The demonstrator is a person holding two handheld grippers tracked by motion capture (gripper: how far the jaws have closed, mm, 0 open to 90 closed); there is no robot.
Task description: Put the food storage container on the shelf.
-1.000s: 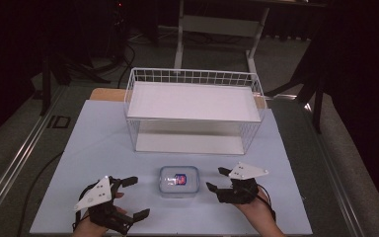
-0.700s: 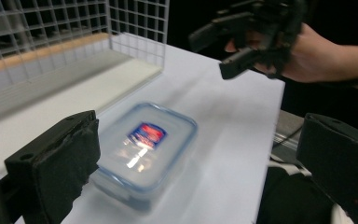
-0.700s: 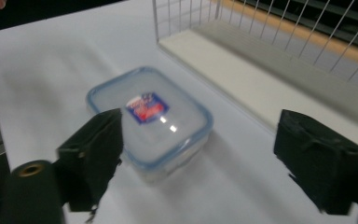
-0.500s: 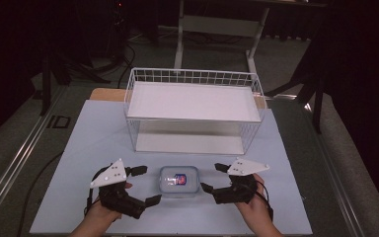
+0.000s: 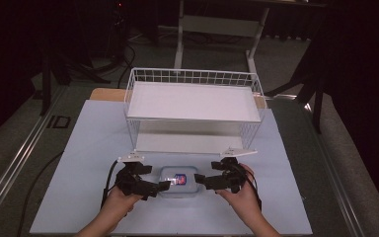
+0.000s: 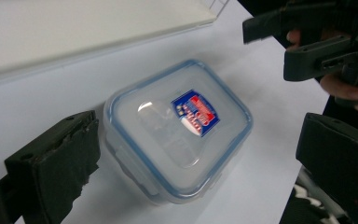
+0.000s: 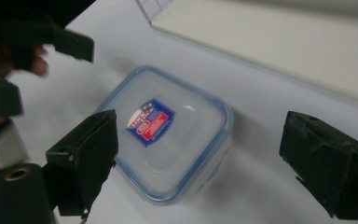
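Both hand-held grippers moved inward | left (image 5: pixel 159 183), right (image 5: pixel 201 179) flank container (image 5: pixel 178 180) | jaws spread, gripping nothing

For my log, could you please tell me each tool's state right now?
Left tool: open, jaws either side of the container, holding nothing.
Right tool: open, holding nothing.

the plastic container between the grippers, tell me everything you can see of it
The plastic container is a small, rounded-square box of clear, slightly frosted plastic. Its lid is on, edged by a blue seal ring, with a red and blue label at its centre. It sits flat and upright on the pale blue table sheet, just in front of the white wire basket. The left gripper and the right gripper flank it with jaws open; whether either touches it is unclear. Its contents can't be made out.
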